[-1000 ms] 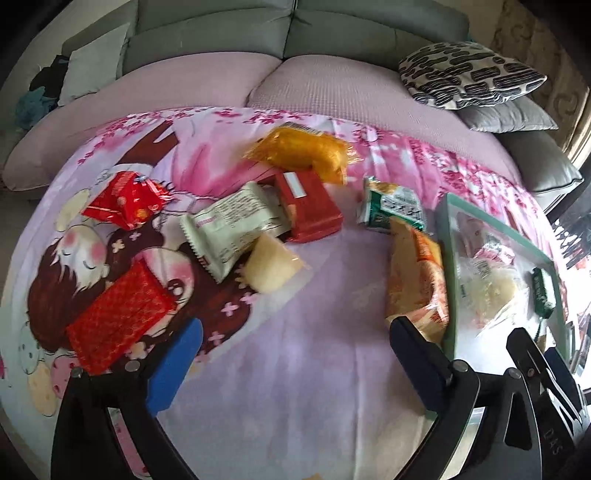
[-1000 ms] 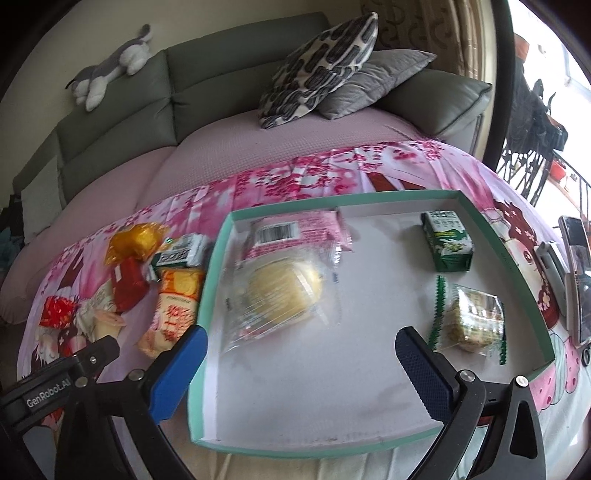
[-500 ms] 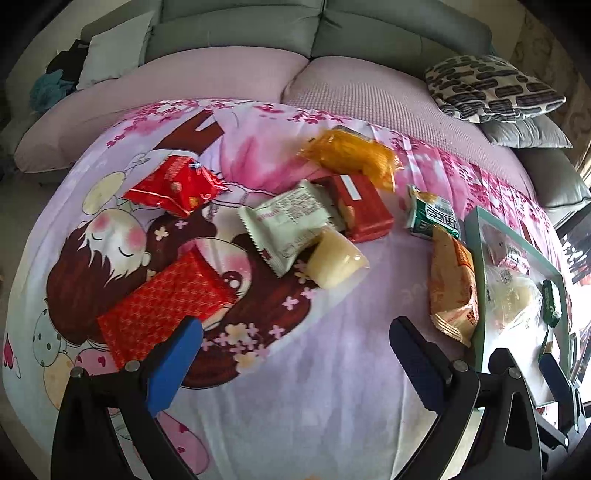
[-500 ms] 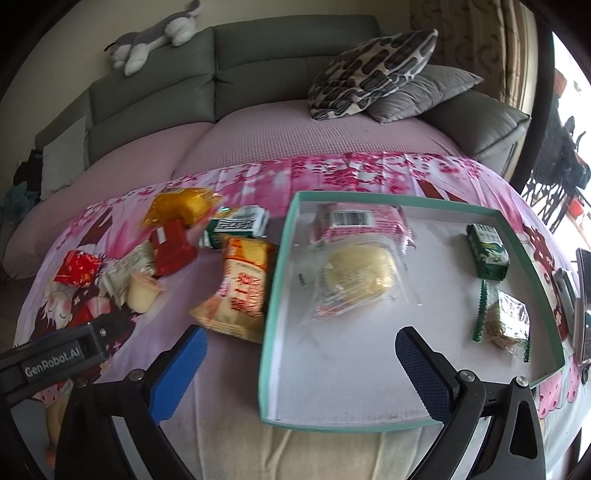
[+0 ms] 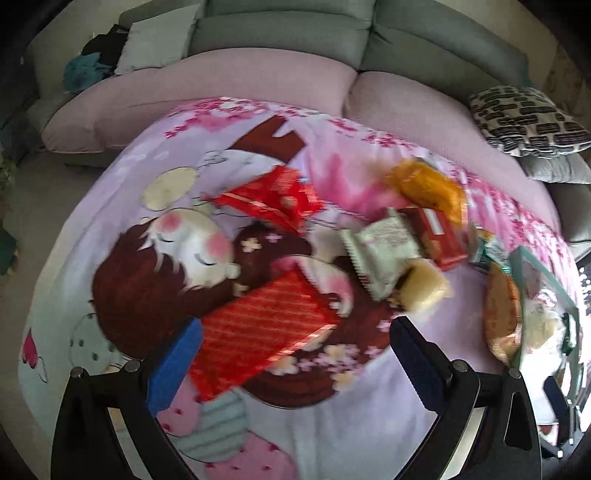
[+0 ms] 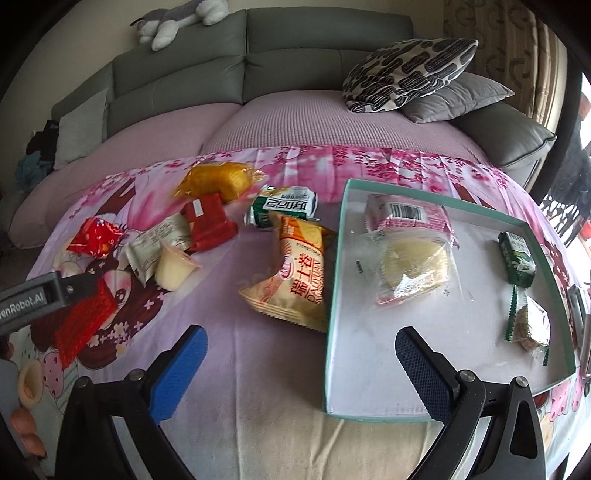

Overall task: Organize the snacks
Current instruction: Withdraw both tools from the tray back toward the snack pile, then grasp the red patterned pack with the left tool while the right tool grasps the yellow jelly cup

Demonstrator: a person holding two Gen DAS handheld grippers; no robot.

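Snack packets lie scattered on a pink cartoon blanket. My left gripper is open, its fingers either side of a flat red packet. Beyond lie a crumpled red bag, a white-green packet, a jelly cup and an orange bag. My right gripper is open and empty, near the left wall of a teal-rimmed white tray. The tray holds a pink packet, a clear-wrapped cake, a green carton and a small biscuit pack. A yellow Swiss-roll bag leans against the tray.
A grey-green sofa with pink seat covers runs behind the blanket. Patterned and grey cushions sit at the back right, a plush toy on the sofa back. A green-white carton and red box lie mid-blanket.
Both grippers have swung left: the left one from the tray's side over to the flat red packet, the right one from over the tray to its left edge. Both stayed open.
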